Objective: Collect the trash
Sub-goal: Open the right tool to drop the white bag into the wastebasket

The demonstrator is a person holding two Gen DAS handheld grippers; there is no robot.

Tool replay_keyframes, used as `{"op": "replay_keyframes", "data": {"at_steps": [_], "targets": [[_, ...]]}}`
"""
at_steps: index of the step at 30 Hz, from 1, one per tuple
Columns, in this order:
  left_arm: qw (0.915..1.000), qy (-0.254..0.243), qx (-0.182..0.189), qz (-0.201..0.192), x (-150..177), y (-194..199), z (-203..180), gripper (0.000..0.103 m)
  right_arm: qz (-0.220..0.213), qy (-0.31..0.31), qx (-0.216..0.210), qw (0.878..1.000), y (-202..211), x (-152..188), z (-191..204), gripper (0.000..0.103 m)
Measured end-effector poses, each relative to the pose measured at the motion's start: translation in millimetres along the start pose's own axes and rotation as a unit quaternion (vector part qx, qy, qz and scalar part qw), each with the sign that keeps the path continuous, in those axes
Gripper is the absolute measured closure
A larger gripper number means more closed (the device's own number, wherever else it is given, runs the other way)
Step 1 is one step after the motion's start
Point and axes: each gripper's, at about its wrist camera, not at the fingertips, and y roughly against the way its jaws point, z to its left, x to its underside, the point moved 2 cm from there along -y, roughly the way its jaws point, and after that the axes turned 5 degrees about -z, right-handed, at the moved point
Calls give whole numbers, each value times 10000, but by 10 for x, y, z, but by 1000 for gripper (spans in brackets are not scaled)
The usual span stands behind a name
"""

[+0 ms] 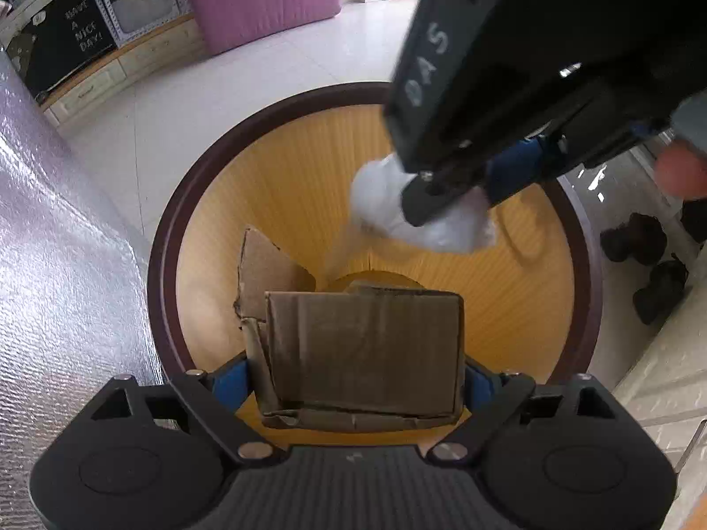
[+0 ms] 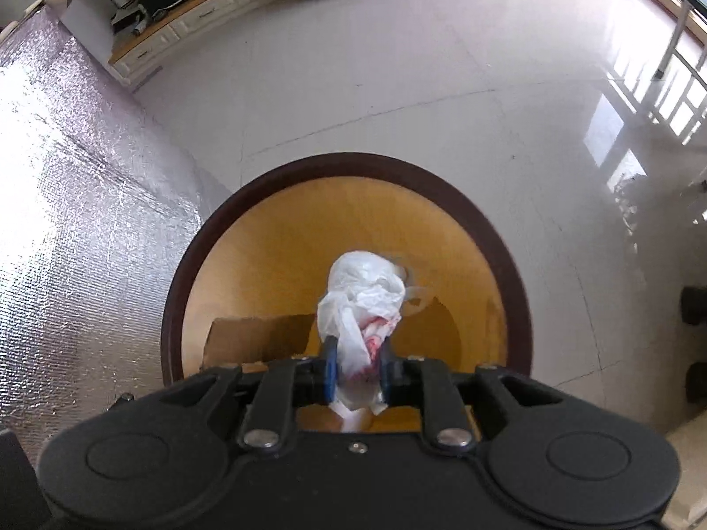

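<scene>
Over the round bin (image 1: 587, 291) with the dark brown rim and yellow ribbed inner wall, I have both tools pointing steeply down into the opening.

Left gripper (image 1: 355, 366): a flattened brown cardboard box (image 1: 362, 349) sits between its blue-padded fingers, spread wide to span the box's full width. Whether the pads are pressing or just flanking the box, I cannot tell. The box hangs inside the rim line, above the bin's dark bottom, so a release should drop it straight in. A second torn piece of cardboard (image 1: 265, 269) leans on the inner wall just behind it; it looks already binned.

Right gripper (image 2: 357, 366): a crumpled white plastic bag with pink-red staining (image 2: 364, 296) is bunched between the narrowly set fingers. In the right wrist view the pads sit against the plastic on both sides, so I read this as a light pinch. The left wrist view shows the bag dangling below the right tool, over the bin's far half, clear of the box.

Judgement: both items are staged above the same opening, kept apart so neither snags the other on the way down.

Silver foil-faced sheet (image 2: 88, 203) borders the bin on the left; white tiled floor (image 2: 420, 88) beyond.
</scene>
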Motion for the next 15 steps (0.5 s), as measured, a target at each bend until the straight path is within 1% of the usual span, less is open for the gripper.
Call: {"op": "replay_keyframes", "data": {"at_steps": [3,5,7,9,15], "targets": [[9999,44,81,88,25,1,-2,11,8,160,27,9999,-21,-17,17,67],[9999,24,105,84,-13,-31,9,9,3,200,85,9998,-19,-11,27,58],[10000,3,54,63,-25,7,13,6,-31,217,126,9997,-1,-14,25,54],[10000,24,38,47,-30,43,33,6,-82,206,202,9995,28,-13,13,52],[9998,129,121,21,-48,156,72,2,-166,190,273,9993,126,-12,-69,46]]}}
